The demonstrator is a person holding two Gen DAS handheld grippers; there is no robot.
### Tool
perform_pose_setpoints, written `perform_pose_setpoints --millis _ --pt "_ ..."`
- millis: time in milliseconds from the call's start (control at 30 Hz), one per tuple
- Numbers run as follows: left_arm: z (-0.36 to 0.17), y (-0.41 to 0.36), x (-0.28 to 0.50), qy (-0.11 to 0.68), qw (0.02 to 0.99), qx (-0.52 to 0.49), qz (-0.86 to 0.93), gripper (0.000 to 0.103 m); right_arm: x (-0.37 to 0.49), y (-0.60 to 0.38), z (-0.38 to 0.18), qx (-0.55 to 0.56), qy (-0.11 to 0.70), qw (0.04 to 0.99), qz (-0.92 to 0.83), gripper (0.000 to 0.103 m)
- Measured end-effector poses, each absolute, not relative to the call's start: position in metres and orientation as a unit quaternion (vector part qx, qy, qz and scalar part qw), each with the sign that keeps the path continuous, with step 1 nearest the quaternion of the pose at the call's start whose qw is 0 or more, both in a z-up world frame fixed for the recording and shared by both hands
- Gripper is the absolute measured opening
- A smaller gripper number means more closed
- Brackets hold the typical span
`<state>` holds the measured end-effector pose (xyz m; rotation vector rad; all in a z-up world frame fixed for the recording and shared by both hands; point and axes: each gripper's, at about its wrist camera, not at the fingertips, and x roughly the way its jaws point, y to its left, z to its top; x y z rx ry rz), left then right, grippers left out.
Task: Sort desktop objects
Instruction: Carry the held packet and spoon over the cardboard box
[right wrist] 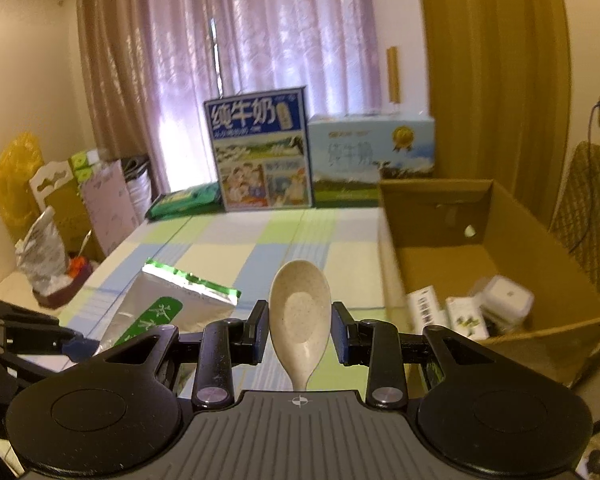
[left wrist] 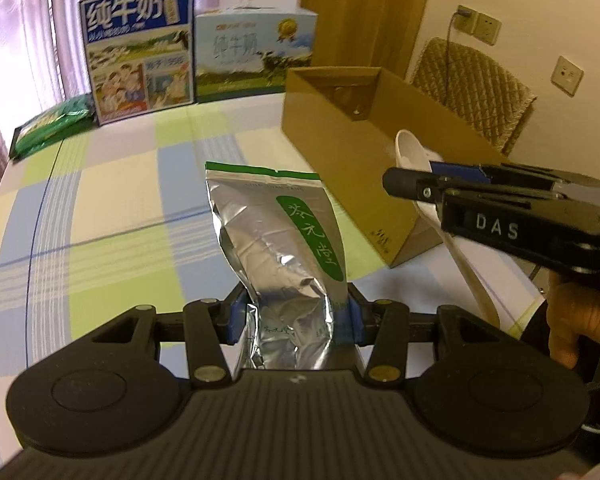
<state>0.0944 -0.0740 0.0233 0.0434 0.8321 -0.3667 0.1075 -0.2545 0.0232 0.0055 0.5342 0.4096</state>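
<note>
The left gripper (left wrist: 296,316) clamped the foil tea pouch (left wrist: 284,240) by its lower end, raised clear of the table (left wrist: 112,208). The right gripper (right wrist: 299,332) pinched the beige spoon (right wrist: 300,312), bowl forward. The cardboard box (right wrist: 440,264), forward-right of both, was the likely destination.

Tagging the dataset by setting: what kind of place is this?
Most likely a home, perhaps a dining room: a table with a checked cloth, curtains over a window, milk cartons at the table's back, a padded chair.
</note>
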Motion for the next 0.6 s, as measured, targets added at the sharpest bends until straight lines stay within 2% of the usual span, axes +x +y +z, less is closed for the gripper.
perform_pose_setpoints --millis 600 --pt "0.067 -0.169 0.151 0.362 0.899 0.038 -0.244 0.043 0.156 -0.378 0.087 0.027 0.223 0.969 0.106 0.030"
